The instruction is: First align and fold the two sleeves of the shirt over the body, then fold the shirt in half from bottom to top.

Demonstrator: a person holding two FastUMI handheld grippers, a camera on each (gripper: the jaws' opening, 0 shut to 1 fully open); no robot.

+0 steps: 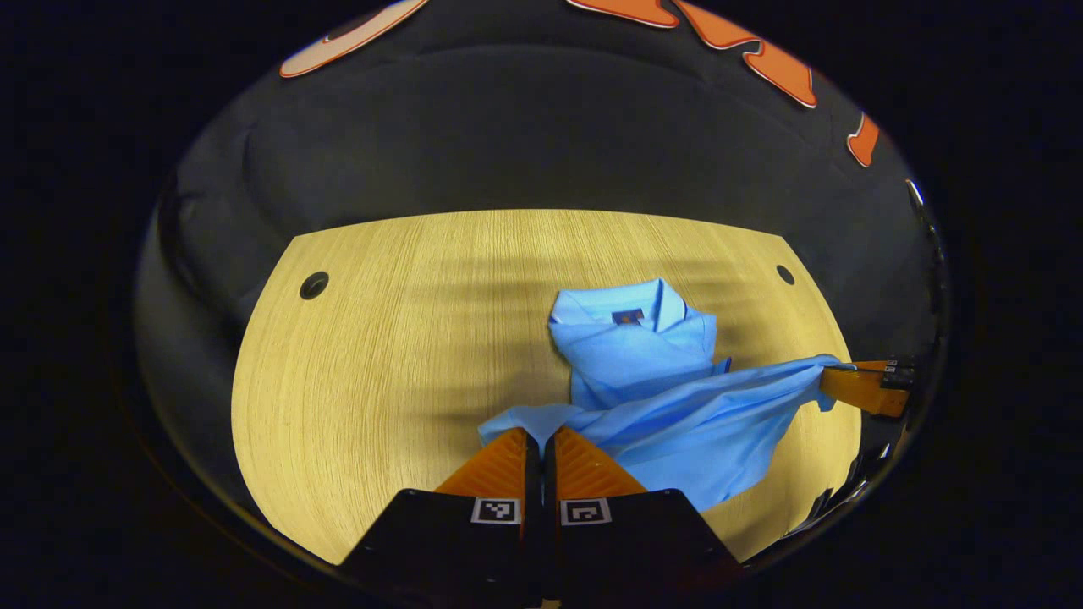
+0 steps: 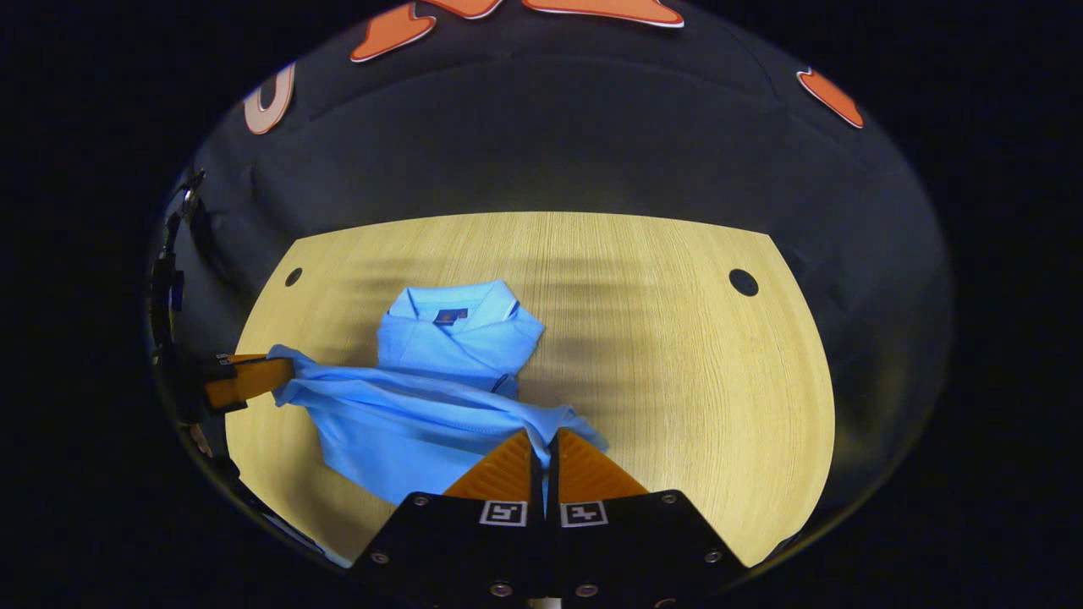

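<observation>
A light blue shirt (image 1: pixel 643 372) lies on the wooden table (image 1: pixel 381 338), collar at the far end with its sleeves folded over the body. Its near hem is lifted off the table and stretched between both grippers. My left gripper (image 1: pixel 541 433) is shut on the hem's left corner. In the left gripper view the right gripper (image 1: pixel 846 372) pinches the other corner at the right. In the right gripper view the shirt (image 2: pixel 440 381) sits left of centre, my right gripper (image 2: pixel 544 433) is shut on the hem's right corner, and the left gripper (image 2: pixel 283 368) holds the far corner.
The table has a round cable hole near each far corner (image 1: pixel 314 285) (image 1: pixel 785 274). Bare wood (image 2: pixel 694 372) spreads to the right of the shirt in the right gripper view. Black cloth wall stands behind the table.
</observation>
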